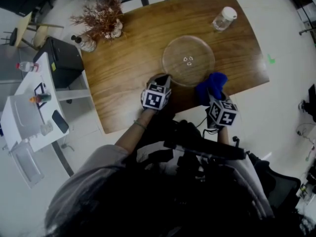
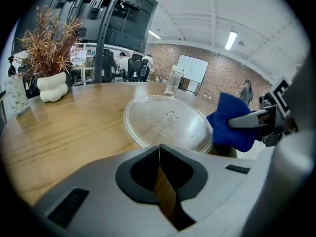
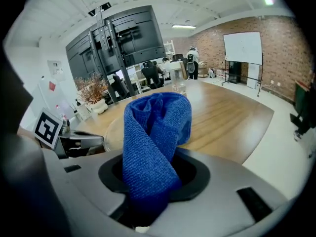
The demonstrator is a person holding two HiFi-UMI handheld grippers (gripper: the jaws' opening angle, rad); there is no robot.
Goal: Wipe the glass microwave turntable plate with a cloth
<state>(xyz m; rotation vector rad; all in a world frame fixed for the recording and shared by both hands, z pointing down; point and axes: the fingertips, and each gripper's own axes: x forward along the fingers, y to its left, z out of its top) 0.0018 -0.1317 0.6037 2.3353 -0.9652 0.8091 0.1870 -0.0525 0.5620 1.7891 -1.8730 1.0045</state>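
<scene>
Glass turntable plate point(image 1: 188, 60) flat on the wooden counter point(image 1: 123, 68), close to the near edge, not touched yet.

Nearest in: left claw point(image 2: 159, 149) pressed together on nothing, parked just short of the plate rim. Right claw point(image 3: 148, 196) pinching a blue cloth point(image 3: 154, 137), bunched and sticking up, just beside the rim on the right. Further back: clear jar point(image 1: 224, 19) with a white lid, then dried plant point(image 1: 101, 16) in a white vase at the far left corner.

Risk-wise: probably slides or spins on that smooth wood once wiped, with no claw steadying it. Close to the edge too, so could go over.

Head view best for the gap between plate and counter edge. Left gripper view good for the raised rim, side-on. Right gripper view mostly cloth, plate nearly hidden behind it.
</scene>
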